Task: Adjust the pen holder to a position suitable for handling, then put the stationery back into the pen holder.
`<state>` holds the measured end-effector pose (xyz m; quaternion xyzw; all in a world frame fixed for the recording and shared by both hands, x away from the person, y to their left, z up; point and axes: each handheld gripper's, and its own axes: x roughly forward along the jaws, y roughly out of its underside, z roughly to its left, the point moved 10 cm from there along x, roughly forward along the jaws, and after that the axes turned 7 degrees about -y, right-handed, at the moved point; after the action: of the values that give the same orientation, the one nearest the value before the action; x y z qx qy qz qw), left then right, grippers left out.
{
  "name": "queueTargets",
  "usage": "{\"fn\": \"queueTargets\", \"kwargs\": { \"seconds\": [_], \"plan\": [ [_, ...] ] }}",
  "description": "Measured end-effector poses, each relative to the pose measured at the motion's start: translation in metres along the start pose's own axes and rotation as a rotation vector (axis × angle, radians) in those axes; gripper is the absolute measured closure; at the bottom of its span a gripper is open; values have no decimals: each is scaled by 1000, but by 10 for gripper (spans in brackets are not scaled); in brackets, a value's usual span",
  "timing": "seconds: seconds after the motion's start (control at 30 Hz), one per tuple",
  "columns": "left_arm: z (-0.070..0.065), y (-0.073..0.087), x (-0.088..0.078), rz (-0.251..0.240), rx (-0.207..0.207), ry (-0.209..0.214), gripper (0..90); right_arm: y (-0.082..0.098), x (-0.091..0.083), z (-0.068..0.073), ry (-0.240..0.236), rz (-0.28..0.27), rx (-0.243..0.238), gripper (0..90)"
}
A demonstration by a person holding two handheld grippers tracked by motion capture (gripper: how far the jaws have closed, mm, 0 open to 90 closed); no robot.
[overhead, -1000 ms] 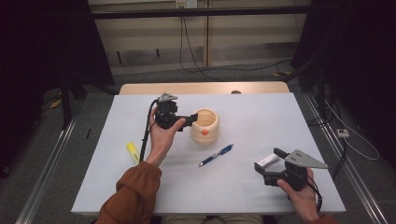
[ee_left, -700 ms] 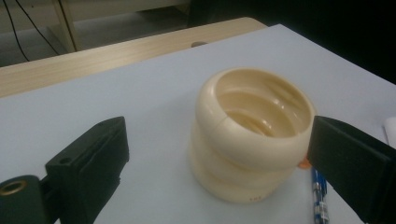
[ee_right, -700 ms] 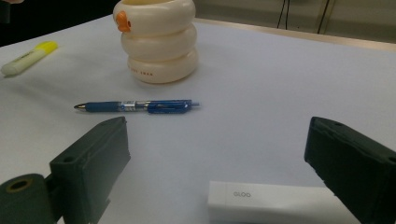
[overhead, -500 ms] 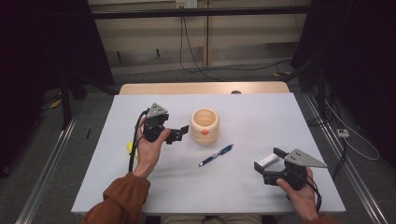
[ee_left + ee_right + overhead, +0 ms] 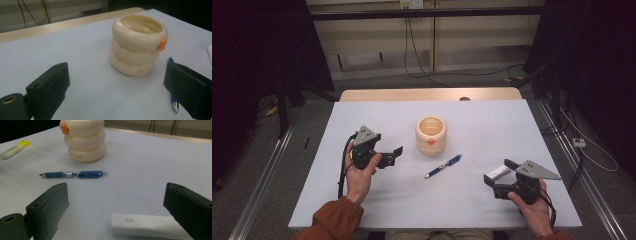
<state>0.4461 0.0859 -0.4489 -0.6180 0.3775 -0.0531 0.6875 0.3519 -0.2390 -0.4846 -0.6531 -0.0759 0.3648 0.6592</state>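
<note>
We note a pale grey counter (image 5: 492, 125) over grey carpet, dark curtains flanking. Left gripper (image 5: 398, 152) and right gripper (image 5: 498, 172) gape wide, empty, near the cream ringed plastic pot (image 5: 431, 135).

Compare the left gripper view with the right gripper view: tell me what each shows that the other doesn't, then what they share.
Left gripper view alone: the open top of the cream ringed holder and the wooden table edge behind it, framed by the left claw, jaws wide apart.

Right gripper view alone: the yellow highlighter at far left and the white glue stick lying between the right claw jaws, untouched.

Both: the holder with its orange knob, the blue pen on the white tabletop, and an open, empty claw.
</note>
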Motion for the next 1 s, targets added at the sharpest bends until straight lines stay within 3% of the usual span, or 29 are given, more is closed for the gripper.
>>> {"fn": "queueTargets", "kwargs": {
  "seconds": [0.17, 0.37, 0.43, 0.53, 0.57, 0.7, 0.8, 0.9, 1.0],
  "plan": [
    [2, 17, -18, 0, -4, -17, 69, 0, 0, 2, -5, 1, -6, 60],
    [14, 34, -37, 7, -4, -48, 91, 0, 2, 4, -17, 4, -13, 56],
    [17, 35, -42, -2, -20, -46, 91, 0, 2, 3, -18, 6, -12, 55],
    [23, 38, -45, -8, -9, -68, 91, -1, 2, 3, -16, 1, -7, 56],
    [24, 39, -46, -3, -5, -59, 86, -2, 2, 3, -16, 0, -8, 56],
    [34, 36, -49, -7, -38, -55, 83, -2, 4, 5, -19, 0, -2, 56],
    [49, 34, -54, -16, -69, -102, 66, -2, 4, 3, -14, 1, 3, 55],
    [56, 37, -56, 14, -103, -84, 78, -2, 5, 2, -14, 0, 6, 56],
    [62, 40, -57, 35, -89, -87, 96, -2, 5, 4, -17, 1, -1, 56]
  ]
}}
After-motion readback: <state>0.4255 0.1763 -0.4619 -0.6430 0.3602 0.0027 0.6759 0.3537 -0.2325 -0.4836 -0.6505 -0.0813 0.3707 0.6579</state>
